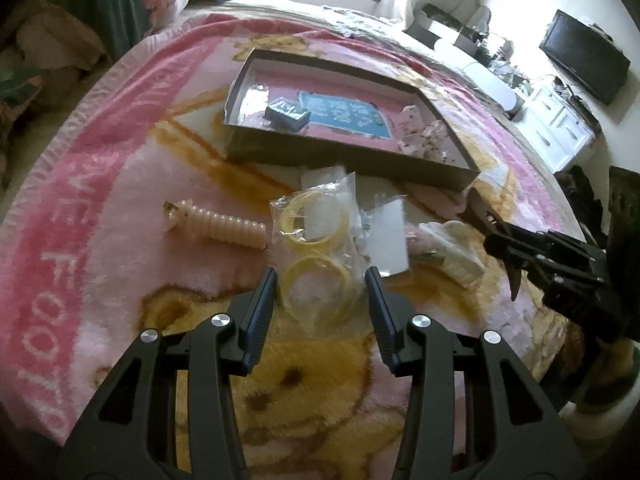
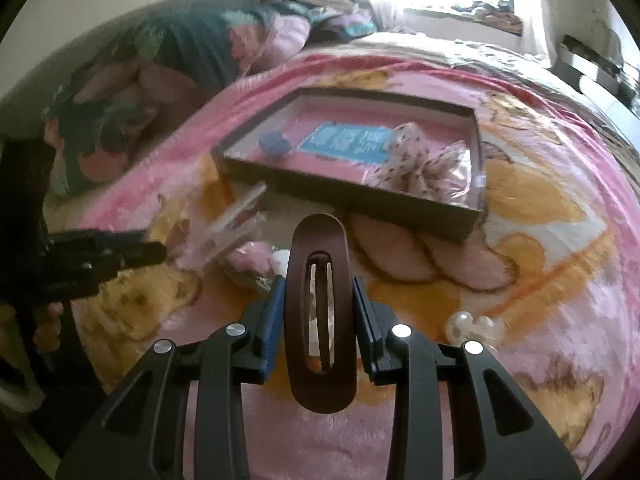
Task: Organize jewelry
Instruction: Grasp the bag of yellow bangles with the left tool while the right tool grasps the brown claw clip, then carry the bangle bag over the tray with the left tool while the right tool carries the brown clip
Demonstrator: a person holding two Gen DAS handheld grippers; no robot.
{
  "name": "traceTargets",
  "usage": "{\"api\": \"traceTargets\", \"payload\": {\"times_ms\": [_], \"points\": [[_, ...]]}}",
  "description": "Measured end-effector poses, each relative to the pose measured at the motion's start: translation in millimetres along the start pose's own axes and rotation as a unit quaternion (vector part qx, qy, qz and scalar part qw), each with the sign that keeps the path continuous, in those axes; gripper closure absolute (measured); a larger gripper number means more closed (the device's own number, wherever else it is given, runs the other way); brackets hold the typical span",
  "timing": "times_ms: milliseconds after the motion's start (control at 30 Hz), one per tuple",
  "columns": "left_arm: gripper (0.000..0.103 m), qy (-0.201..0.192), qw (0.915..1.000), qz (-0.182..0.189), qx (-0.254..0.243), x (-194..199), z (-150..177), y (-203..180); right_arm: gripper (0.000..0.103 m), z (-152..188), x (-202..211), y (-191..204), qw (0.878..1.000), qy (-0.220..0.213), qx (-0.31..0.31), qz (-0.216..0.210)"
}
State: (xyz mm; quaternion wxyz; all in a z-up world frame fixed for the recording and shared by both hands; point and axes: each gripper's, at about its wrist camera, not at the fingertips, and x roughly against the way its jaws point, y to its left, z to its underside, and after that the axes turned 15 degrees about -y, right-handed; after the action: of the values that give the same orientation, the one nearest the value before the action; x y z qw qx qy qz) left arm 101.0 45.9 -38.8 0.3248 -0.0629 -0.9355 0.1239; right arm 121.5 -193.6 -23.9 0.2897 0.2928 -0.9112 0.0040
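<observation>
The right gripper [image 2: 319, 308] is clamping a brown oval hair clip [image 2: 321, 312] by its long sides, with the clip standing on edge and sticking out well past the fingertips toward twelve o'clock. The box [image 2: 352, 196] is lying on the pink blanket [image 2: 540, 264] ahead of it, at about twelve o'clock, already holding a blue card [image 2: 347, 141], a small blue case [image 2: 273, 143] and spotted cloth pieces [image 2: 416, 160].

The main risk is the clip pivoting or slipping: it is smooth and curved and the pads are pinching only its middle, so a jolt could be tipping it out before it reaches the box. Its long front end could also be catching the near wall of the box if the approach is too low.

The left gripper [image 1: 322, 280] is hovering with its jaws apart over a clear bag of yellow rings [image 1: 316, 252], at its twelve o'clock, touching nothing. A pink ribbed clip [image 1: 224, 224] is lying at ten o'clock. The bag is slick and loose, so a pinch there could be grabbing only film and letting the contents sag or spill.
</observation>
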Motion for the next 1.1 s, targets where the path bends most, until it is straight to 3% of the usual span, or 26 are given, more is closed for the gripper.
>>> {"api": "traceTargets", "payload": {"times_ms": [433, 1100], "points": [[0.066, -0.025, 0.9992, 0.023, -0.023, 23, -10, -27, 0.072, -10, 64, -15, 0.997, -0.060, -0.026, 0.033], [0.066, -0.051, 0.9953, 0.050, -0.065, 7, -61, -60, 0.072, -37, 96, -32, 0.991, -0.115, -0.042, 0.057]]}}
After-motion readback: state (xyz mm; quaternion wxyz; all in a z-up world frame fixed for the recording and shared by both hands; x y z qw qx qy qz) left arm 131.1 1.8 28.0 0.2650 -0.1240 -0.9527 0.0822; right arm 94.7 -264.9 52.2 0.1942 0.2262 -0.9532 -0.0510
